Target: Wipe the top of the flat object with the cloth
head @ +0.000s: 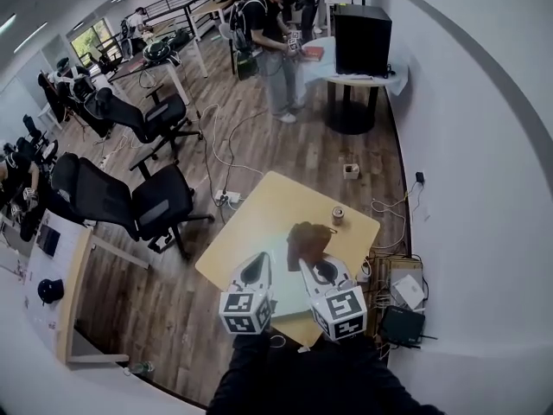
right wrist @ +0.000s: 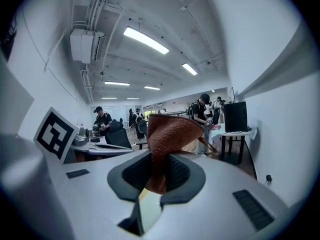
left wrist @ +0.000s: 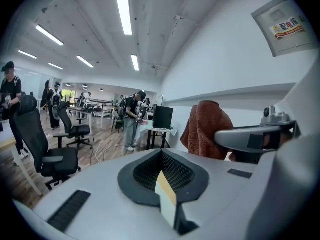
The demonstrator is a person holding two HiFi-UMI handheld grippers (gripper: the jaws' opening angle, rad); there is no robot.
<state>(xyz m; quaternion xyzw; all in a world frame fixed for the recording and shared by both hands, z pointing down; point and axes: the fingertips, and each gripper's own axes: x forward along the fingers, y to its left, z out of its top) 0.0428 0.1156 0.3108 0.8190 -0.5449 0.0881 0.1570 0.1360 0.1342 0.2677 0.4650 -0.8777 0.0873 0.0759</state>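
Observation:
My right gripper (head: 321,271) is raised high over the wooden table (head: 259,223) and is shut on a rust-brown cloth (head: 309,236) that hangs from its jaws. In the right gripper view the cloth (right wrist: 167,144) stands up out of the closed jaws of the right gripper (right wrist: 155,179). My left gripper (head: 253,271) is held beside it, shut, with nothing between its jaws. The left gripper view shows the left gripper (left wrist: 161,171) closed and empty, with the cloth (left wrist: 207,129) to the right. A pale flat sheet (head: 283,285) lies on the table below, mostly hidden by both grippers.
A small can (head: 338,215) stands on the table's far right part. The white wall (head: 467,188) runs close along the right, with cables and boxes (head: 399,296) on the floor. Black office chairs (head: 138,201) stand left. A person (head: 275,41) works at a far table.

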